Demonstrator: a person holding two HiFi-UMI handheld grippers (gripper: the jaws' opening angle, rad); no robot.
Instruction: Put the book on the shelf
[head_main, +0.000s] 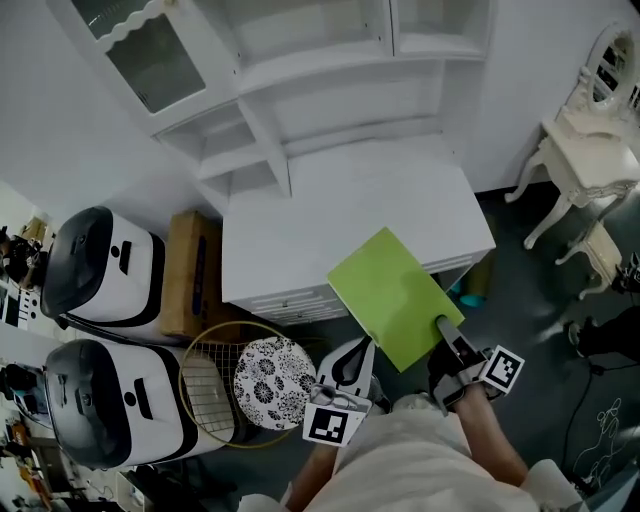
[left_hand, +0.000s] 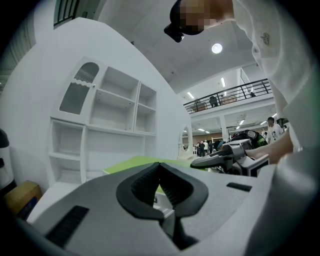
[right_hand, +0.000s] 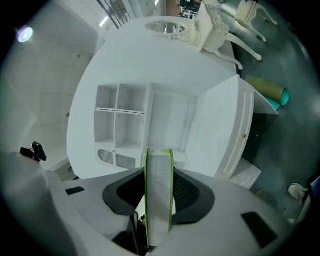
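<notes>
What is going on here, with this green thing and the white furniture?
A person holds a gripper in each hand. The right gripper is clamped on one corner of a green book, held flat over the front edge of the white desk, facing the white shelf unit. The left gripper is shut and empty beside the book. The book is not yet on a shelf.

Left claw (head_main: 362, 350) tips together, empty; right claw (head_main: 445, 328) clamped; both level.

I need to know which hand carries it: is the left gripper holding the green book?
No, the green book is clamped in the right gripper; the left gripper holds nothing.
</notes>
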